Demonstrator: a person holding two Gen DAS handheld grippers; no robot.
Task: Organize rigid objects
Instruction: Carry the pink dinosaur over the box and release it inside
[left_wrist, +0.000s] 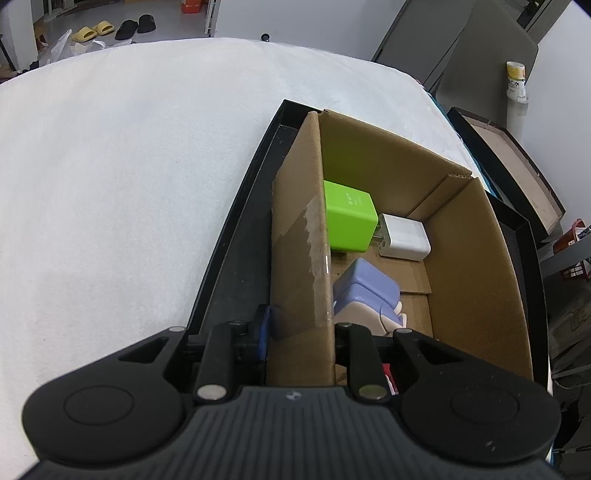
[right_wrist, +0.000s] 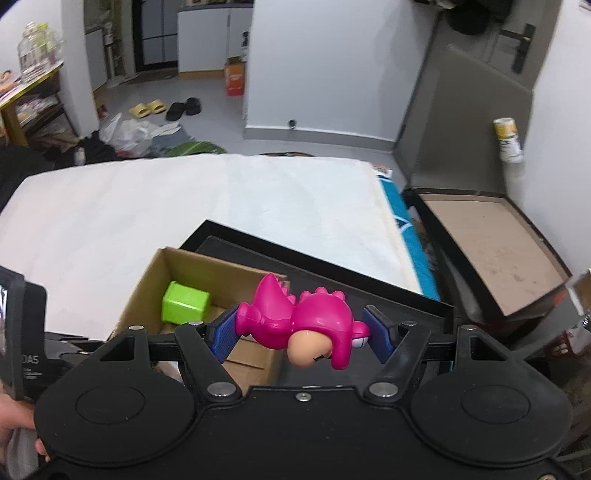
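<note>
White bedding under cardboard box (right_wrist: 147, 291); my right gripper (right_wrist: 299, 332) clamps pink toy (right_wrist: 299, 321) crosswise, box down-left; left gripper (left_wrist: 299, 332) pinches box wall.

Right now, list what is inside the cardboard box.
In the cardboard box: a green charger, a white charger and a lavender toy. The left gripper hides its near end.

A lived-in home: slippers (right_wrist: 165, 106) lie on the grey floor (right_wrist: 207, 88) beyond a white bed (right_wrist: 184, 206), beside a cluttered shelf (right_wrist: 33, 96).
</note>
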